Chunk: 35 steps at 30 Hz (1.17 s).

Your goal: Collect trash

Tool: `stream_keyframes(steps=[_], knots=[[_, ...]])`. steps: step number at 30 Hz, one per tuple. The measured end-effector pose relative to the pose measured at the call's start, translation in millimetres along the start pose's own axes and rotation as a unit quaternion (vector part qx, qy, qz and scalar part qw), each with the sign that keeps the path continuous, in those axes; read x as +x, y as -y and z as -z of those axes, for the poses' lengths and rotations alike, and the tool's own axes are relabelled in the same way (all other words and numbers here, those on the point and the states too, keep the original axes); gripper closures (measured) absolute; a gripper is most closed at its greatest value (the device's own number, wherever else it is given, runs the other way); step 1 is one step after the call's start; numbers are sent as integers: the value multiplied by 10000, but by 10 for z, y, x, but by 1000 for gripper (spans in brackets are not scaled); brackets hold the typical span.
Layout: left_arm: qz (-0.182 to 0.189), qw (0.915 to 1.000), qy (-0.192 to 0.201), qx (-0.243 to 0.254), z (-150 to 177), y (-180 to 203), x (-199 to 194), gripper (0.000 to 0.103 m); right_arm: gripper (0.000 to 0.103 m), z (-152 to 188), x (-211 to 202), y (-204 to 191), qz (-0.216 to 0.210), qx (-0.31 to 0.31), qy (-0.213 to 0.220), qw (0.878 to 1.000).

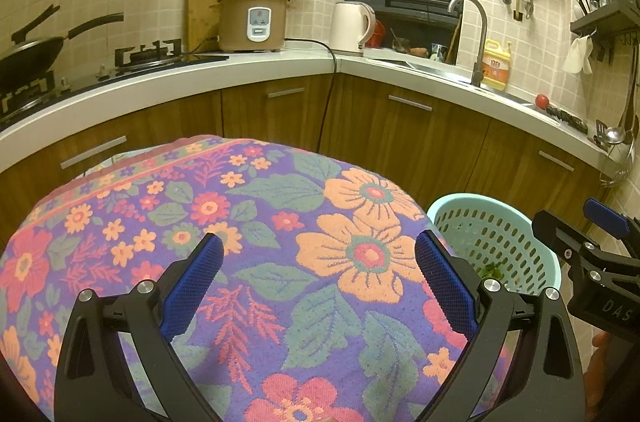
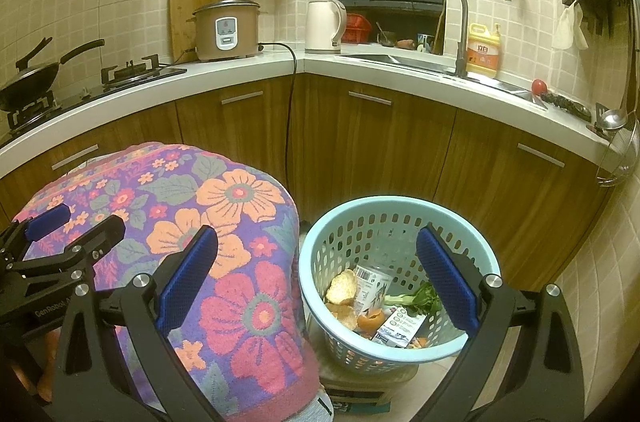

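Observation:
A light blue perforated basket [image 2: 400,206] stands on the floor to the right of a table covered with a flowered cloth [image 2: 224,262]. Inside it lie orange peel [image 2: 340,288], a green vegetable scrap [image 2: 416,300] and printed packaging [image 2: 396,326]. My right gripper [image 2: 318,278] is open and empty, hovering over the basket's left rim and the cloth edge. My left gripper [image 1: 320,282] is open and empty above the flowered cloth [image 1: 280,222]; the basket [image 1: 496,206] shows at its right. Each gripper appears at the edge of the other's view.
A corner kitchen counter [image 2: 320,62] with wooden cabinets lies behind. On it stand a rice cooker [image 2: 226,28], a kettle [image 2: 324,26], a sink with tap [image 2: 444,18], a yellow detergent bottle [image 2: 482,52], a tomato [image 2: 539,86] and a wok [image 2: 28,78].

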<state>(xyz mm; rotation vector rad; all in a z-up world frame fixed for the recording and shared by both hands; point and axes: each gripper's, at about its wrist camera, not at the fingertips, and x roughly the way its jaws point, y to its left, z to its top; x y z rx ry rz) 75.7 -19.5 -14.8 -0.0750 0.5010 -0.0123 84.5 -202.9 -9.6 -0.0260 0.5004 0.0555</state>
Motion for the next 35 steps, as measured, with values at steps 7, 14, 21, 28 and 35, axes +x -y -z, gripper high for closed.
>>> stream_keyframes(steps=[7,14,21,28,35], knots=[[-2,10000,-11,-4,-4,7,3,9,8,16,3,10,-1,22,-8,10000],[-5,10000,-3,6,0,14,2,9,8,20,8,6,0,19,-9,10000],[-27,10000,19,21,3,12,-3,9,8,22,10,7,-7,34,-12,10000],[69,9999,-58,-105,-35,-50,23,9,8,27,17,3,4,32,-18,10000],[38,10000,-37,-82,-37,-69,23,9,8,37,19,1,3,36,-16,10000]])
